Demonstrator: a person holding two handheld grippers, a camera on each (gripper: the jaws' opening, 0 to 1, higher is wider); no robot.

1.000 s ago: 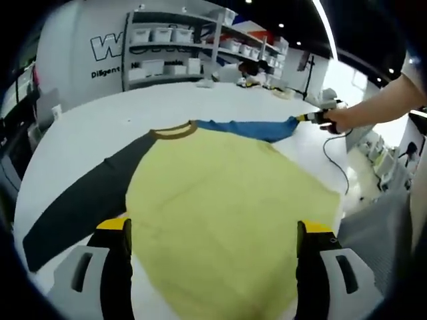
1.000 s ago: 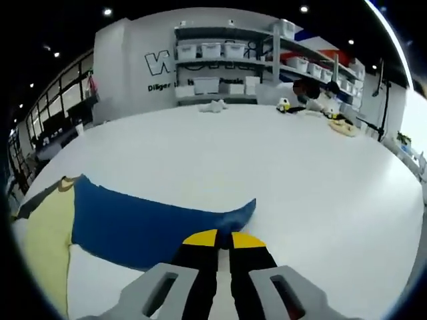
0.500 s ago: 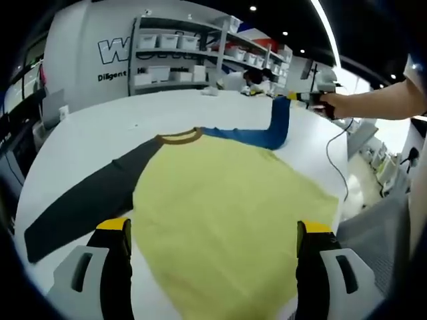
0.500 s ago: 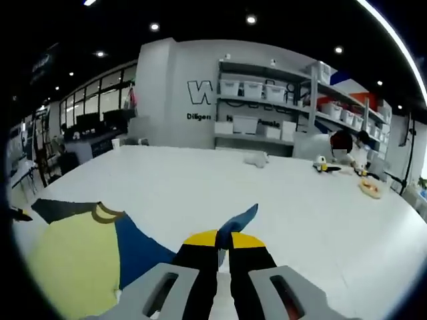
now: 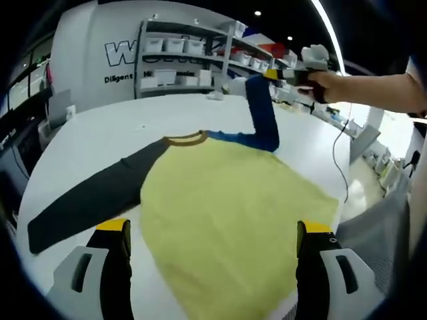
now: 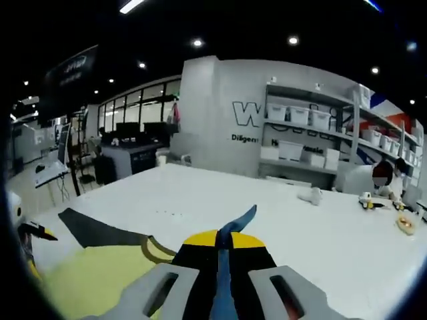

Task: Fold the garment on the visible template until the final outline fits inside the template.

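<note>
- A yellow shirt [image 5: 227,220] lies flat on a white table [image 5: 100,133], black sleeve [image 5: 87,203] spread left.
- The right gripper [image 6: 220,241] is clamped on the lifted blue sleeve [image 5: 261,113].
- The left gripper [image 5: 212,230] hovers with its jaws apart, over the near hem.
- White bins [image 5: 175,45] sit on far shelves [image 5: 183,60]; their contents are hidden.

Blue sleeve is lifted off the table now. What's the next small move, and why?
Probably carry the blue sleeve across over the yellow body and lay it down. The right hand-held gripper is shut on its cuff and holds it raised, while the dark sleeve lies flat and the left hand-held gripper is open.
</note>
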